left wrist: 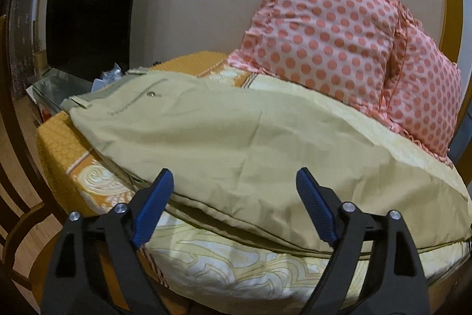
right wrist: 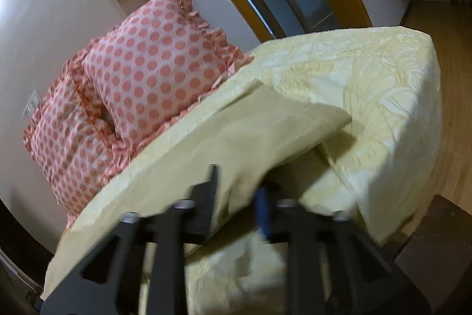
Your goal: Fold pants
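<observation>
Khaki pants [left wrist: 236,132] lie spread across the bed, waistband and back pocket button at the far left, legs running to the right. My left gripper [left wrist: 234,182] is open, its blue-padded fingers [left wrist: 156,202] hovering just above the near edge of the pants, holding nothing. In the right wrist view my right gripper [right wrist: 236,191] is shut on the hem end of the pants [right wrist: 236,132] and lifts it off the bed; the view is blurred by motion.
The bed has a yellow-and-orange patterned cover [left wrist: 230,262]. Two pink polka-dot pillows [left wrist: 330,28] lean on the wall behind the pants. A dark TV [left wrist: 91,14] and glass stand are at the far left. A wooden chair [left wrist: 20,208] stands at the left.
</observation>
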A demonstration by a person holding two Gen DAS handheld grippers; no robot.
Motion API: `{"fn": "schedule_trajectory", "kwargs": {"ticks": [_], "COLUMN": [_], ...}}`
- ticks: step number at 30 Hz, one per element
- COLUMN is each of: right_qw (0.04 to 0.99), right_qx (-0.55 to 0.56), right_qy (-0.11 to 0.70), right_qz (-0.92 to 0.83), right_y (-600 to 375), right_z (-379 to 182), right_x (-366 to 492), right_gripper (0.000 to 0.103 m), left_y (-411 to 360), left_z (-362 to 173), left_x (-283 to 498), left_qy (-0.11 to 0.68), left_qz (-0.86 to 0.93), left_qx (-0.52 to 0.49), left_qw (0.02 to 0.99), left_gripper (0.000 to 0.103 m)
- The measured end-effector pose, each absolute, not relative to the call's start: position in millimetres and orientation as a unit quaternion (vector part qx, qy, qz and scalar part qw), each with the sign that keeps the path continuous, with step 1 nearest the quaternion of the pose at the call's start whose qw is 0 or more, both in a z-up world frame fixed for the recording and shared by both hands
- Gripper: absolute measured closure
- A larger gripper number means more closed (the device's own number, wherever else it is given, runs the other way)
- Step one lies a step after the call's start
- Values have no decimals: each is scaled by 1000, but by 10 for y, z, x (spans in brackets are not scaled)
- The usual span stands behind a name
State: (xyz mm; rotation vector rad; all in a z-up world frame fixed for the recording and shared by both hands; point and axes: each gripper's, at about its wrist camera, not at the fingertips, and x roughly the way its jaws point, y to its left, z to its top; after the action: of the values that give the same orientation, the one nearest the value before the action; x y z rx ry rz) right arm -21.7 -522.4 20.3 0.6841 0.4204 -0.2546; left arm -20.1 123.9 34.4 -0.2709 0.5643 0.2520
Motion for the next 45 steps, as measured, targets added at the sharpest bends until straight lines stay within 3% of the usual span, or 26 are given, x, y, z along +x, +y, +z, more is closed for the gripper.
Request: {"fn": "schedule_trajectory", "kwargs": {"ticks": [1, 7, 13, 16, 18, 22, 24, 25, 26, 29, 33, 45], "right_qw": [913, 942, 957, 930, 895, 823, 832, 835, 847, 876, 854, 854], "right_qx": [329, 271, 187, 142, 74, -58, -71, -62, -45, -17, -59, -47], "right_qy": [208, 188, 175, 212, 282, 400, 365, 354, 331, 303, 409, 390], "right_qz": [-126, -65, 134, 263, 338, 399, 411, 416, 413, 375, 316, 341], "right_y": [-5249, -4905, -3648, -2698, -1971, -1101, -1092, -1131, -1211, -1356, -1193, -1099], "right_z": [194, 698, 1332, 1321, 1101, 558, 620, 681, 784, 937, 601, 587], "right_x": [-167, 192, 640, 797, 856, 696, 524, 495, 469, 551, 848, 740], "right_gripper": [97, 100, 100, 100, 100, 85, 60, 42, 36, 36, 36, 23], "left_y": [1246, 1215, 1309, 1376, 1431, 1628, 1757, 1813, 1878, 2062, 2234, 2732], "left_z": [306, 254, 312, 369, 404, 413, 408, 401, 392, 372, 307, 225], "left_x": [-185, -186, -234, -281, -316, -396, -440, -448, -461, -472, -412, -46], "left_qy": [281, 279, 260, 246, 238, 234, 230, 229, 227, 221, 232, 270], "left_qz": [121, 113, 105, 115, 127, 156, 173, 180, 187, 198, 204, 182], "left_qx": [-136, -122, -158, -170, -169, -166, -172, -176, -183, -205, -217, -297], "left_qw": [942, 946, 947, 947, 948, 945, 942, 940, 938, 933, 926, 898], "left_gripper": [16, 11, 11, 11, 11, 11, 11, 11, 11, 11, 11, 11]}}
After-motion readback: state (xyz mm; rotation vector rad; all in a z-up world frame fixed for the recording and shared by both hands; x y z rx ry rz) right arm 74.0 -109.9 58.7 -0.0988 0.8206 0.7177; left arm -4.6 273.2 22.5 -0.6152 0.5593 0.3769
